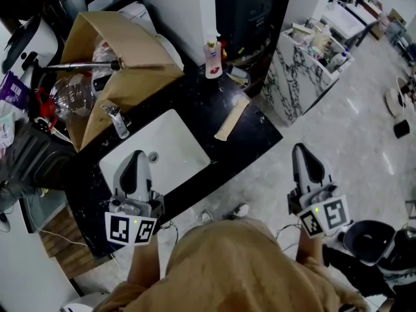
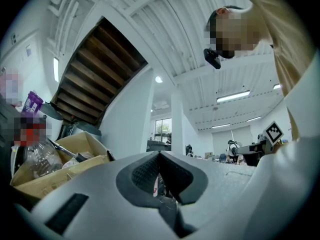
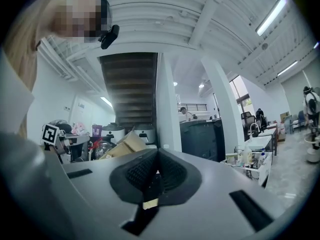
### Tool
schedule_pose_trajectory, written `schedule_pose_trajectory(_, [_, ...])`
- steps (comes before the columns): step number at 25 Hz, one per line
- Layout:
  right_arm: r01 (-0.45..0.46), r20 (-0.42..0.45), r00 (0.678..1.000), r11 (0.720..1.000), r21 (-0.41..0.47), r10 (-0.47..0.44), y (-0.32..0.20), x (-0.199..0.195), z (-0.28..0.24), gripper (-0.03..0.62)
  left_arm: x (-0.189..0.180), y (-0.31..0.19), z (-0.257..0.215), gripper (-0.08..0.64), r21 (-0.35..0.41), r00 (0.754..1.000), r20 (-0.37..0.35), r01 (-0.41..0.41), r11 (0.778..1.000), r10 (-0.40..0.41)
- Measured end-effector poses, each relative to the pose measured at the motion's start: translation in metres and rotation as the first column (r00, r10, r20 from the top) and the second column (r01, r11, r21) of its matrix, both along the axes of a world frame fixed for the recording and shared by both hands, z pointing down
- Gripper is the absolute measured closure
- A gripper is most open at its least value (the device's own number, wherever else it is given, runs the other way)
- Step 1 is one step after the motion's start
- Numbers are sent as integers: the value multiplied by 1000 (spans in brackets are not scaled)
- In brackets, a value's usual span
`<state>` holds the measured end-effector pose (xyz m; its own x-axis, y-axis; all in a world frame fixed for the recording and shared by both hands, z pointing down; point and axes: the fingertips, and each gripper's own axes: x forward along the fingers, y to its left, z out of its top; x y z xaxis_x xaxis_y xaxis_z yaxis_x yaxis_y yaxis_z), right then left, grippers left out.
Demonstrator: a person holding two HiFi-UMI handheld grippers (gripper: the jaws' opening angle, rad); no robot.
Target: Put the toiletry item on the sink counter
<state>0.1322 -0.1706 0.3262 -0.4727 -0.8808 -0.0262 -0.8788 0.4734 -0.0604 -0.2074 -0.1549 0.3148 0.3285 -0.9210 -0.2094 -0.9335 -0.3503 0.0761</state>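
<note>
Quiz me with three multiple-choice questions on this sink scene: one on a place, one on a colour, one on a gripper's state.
1. Where is the toiletry bottle? A in the sink basin. B on the counter by the white pillar. C in the cardboard box.
2. What colour is the counter? A black. B white. C green.
3. How is the left gripper? A open wide. B shut on the bottle. C shut and empty.
Answers: B, it stands at the counter's back beside the pillar; A, its top is black; C, its pads meet with nothing between.
</note>
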Motion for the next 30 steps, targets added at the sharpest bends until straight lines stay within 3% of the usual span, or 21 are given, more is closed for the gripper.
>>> schedule_pose_trajectory(14, [-11,-20,1000,1000,4,11,0,1,-4,591,8,-9,-4,557,13,999,-10,-35,999,35])
schedule_pose_trajectory(30, [7,4,1000,1000,18,-7,-1,-12,1,591,-6,0,-2,557,12,1000,-10,-4,1000,4])
